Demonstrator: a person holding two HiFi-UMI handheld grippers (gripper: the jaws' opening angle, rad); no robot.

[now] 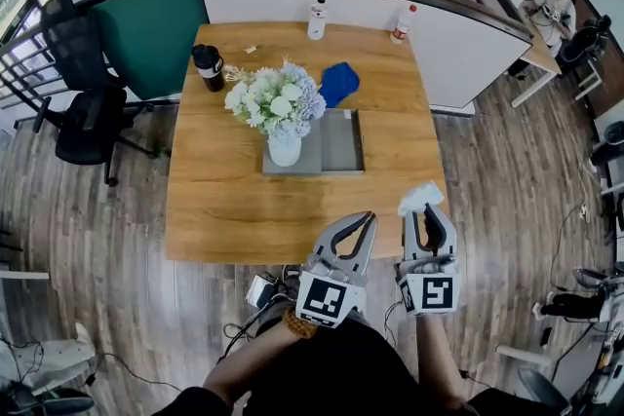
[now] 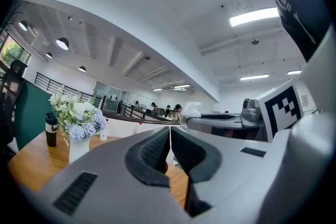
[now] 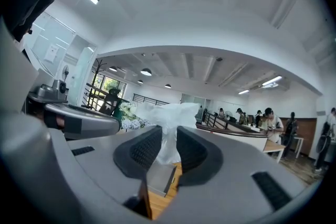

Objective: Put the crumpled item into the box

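**A:** While right gripper pinches the crumpled item btwn its pads, most of the wad sticks up past the jaws, so it could slip out en route. Beside it, left gripper sits closed, empty.

**B:** Ahead-left of the jaws, the box has a vase on its left part, which may get bumped. Only head view shows that; right gripper view shows the pinch.
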